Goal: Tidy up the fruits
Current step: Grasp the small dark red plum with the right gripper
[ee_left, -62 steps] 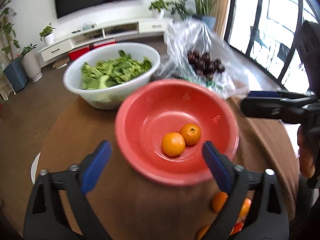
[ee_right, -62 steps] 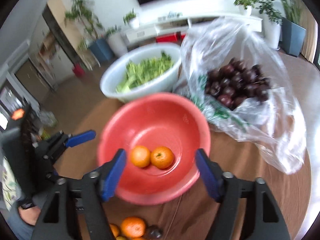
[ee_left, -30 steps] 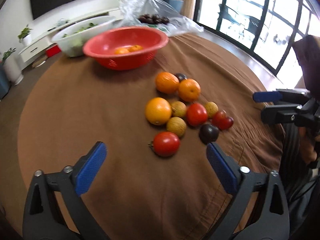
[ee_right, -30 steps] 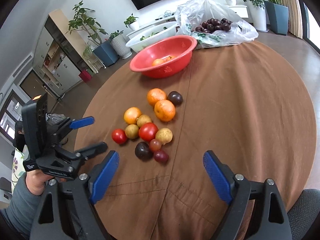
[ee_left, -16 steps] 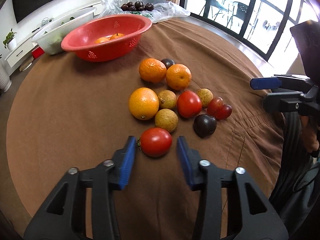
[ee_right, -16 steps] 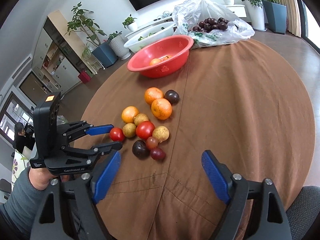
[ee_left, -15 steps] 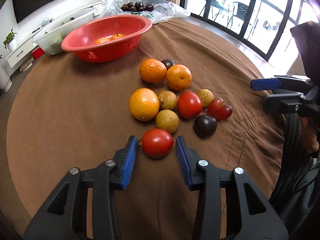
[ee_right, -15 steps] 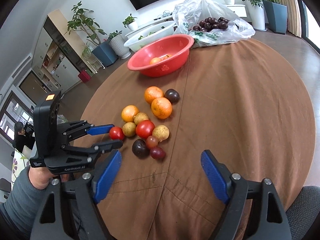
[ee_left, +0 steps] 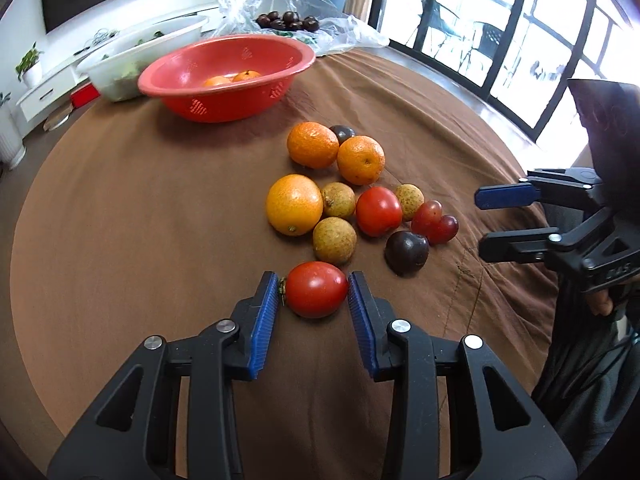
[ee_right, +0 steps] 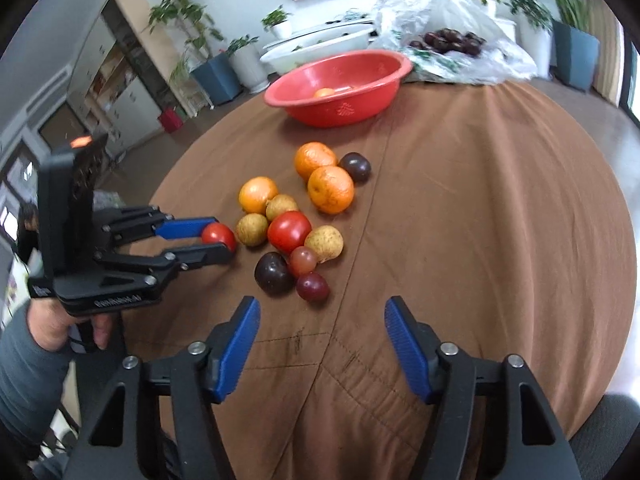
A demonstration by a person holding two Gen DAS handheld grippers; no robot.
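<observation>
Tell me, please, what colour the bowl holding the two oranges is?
The bowl is red; the left wrist view shows it best.

The left tool (ee_left: 314,296) points steeply down, its blue pads (ee_left: 264,320) pressed on either side of a red tomato (ee_left: 316,295) — a closed grip. A hand (ee_right: 52,330) in a grey sleeve (ee_right: 28,380) holds its handle. The right tool (ee_right: 322,344) tilts down too; its jaws have just been closing, yet stand apart with nothing between them.
</observation>
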